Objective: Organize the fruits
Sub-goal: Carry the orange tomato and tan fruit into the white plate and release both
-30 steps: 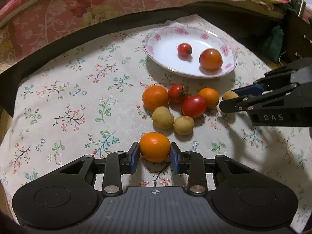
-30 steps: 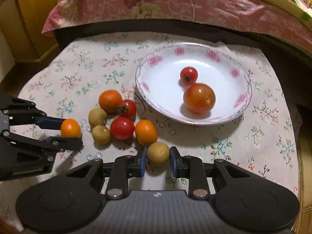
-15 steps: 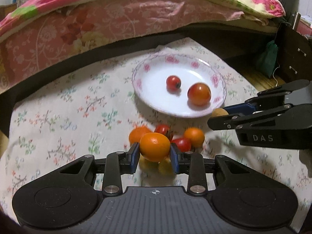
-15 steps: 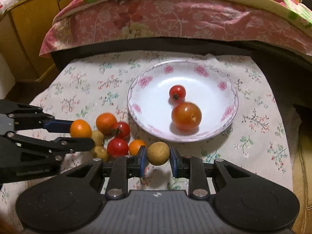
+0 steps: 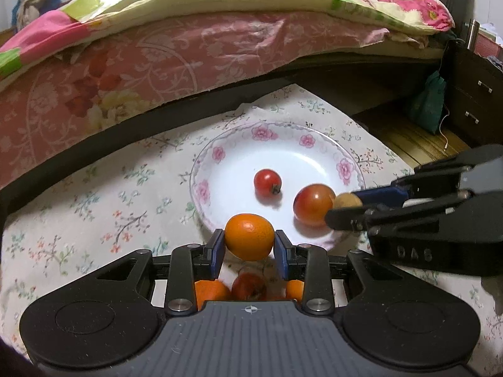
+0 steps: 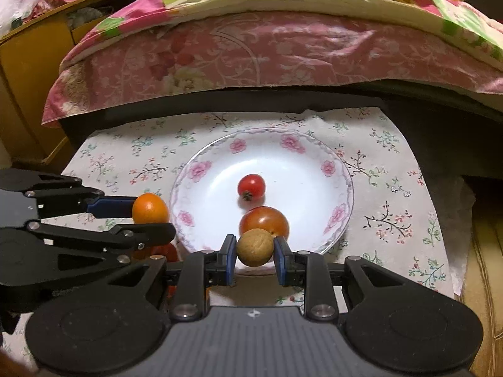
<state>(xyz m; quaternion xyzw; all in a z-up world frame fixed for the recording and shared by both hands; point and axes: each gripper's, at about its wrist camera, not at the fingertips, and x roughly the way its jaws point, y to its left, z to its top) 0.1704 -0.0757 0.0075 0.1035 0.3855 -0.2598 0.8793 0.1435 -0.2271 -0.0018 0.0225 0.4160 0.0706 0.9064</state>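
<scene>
My left gripper (image 5: 249, 246) is shut on an orange fruit (image 5: 249, 237) and holds it above the near rim of the white flowered plate (image 5: 220, 154). It shows in the right wrist view (image 6: 150, 209) left of the plate (image 6: 201, 169). My right gripper (image 6: 254, 249) is shut on a tan longan (image 6: 254, 247) over the plate's near edge; the longan shows in the left wrist view (image 5: 347, 200). A small tomato (image 6: 251, 186) and a large tomato (image 6: 264, 221) lie in the plate.
Several loose fruits (image 5: 248, 286) lie on the floral cloth (image 5: 94, 207) under my left gripper, partly hidden. A bed with a pink cover (image 6: 251, 50) runs along the far side. A dark drawer unit (image 5: 471, 94) stands at the right.
Both grippers have lifted their fruit off the cloth and moved forward toward the plate. The fruit pile has slid under the left gripper's body.
</scene>
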